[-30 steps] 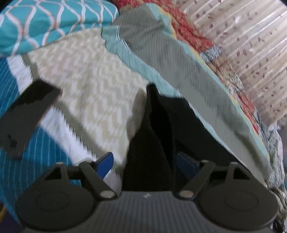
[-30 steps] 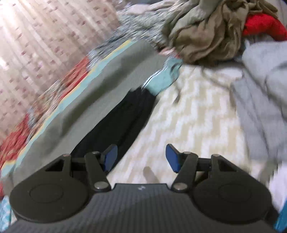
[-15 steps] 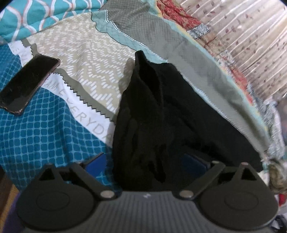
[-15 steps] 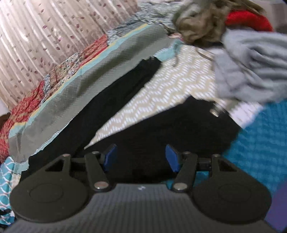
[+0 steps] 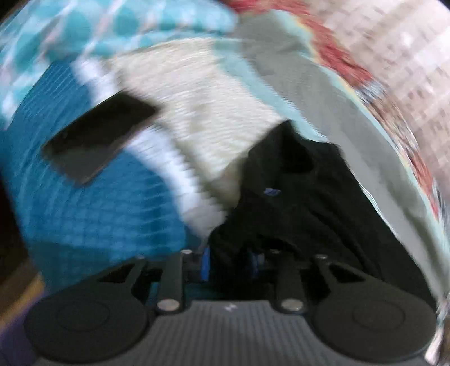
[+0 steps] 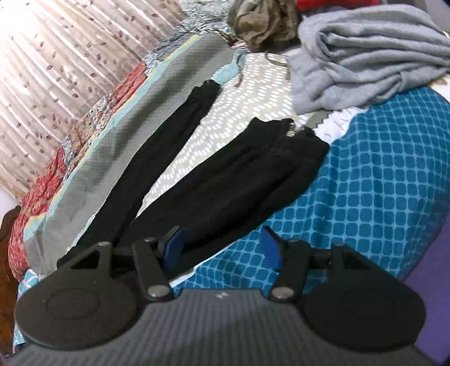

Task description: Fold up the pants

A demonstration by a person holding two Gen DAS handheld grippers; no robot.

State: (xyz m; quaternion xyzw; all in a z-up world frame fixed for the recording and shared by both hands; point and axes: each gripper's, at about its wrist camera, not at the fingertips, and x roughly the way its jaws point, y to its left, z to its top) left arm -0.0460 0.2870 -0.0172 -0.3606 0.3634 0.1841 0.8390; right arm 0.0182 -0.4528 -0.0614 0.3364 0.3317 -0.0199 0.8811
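Observation:
Black pants (image 6: 247,180) lie spread on the bed, one leg (image 6: 157,157) stretching toward the far left and the zipper end (image 6: 292,131) at the far right. My right gripper (image 6: 222,249) is open at the pants' near edge, its left pad over black cloth and its right pad over the blue cover. In the blurred left wrist view the pants (image 5: 303,197) bunch up in front of my left gripper (image 5: 230,263). Its jaws are closing, and black fabric fills the narrow gap between the blue pads.
A dark phone (image 5: 98,140) lies on the blue patterned bedspread (image 6: 379,183) to the left of the pants. A folded grey garment (image 6: 360,53) and an olive clothes pile (image 6: 264,25) sit at the far right. A patterned curtain (image 6: 56,70) hangs behind the bed.
The left jaws went from wide apart to nearly together around the black fabric, and that view turned blurred. The right gripper drew back to the pants' near edge, its jaws unchanged.

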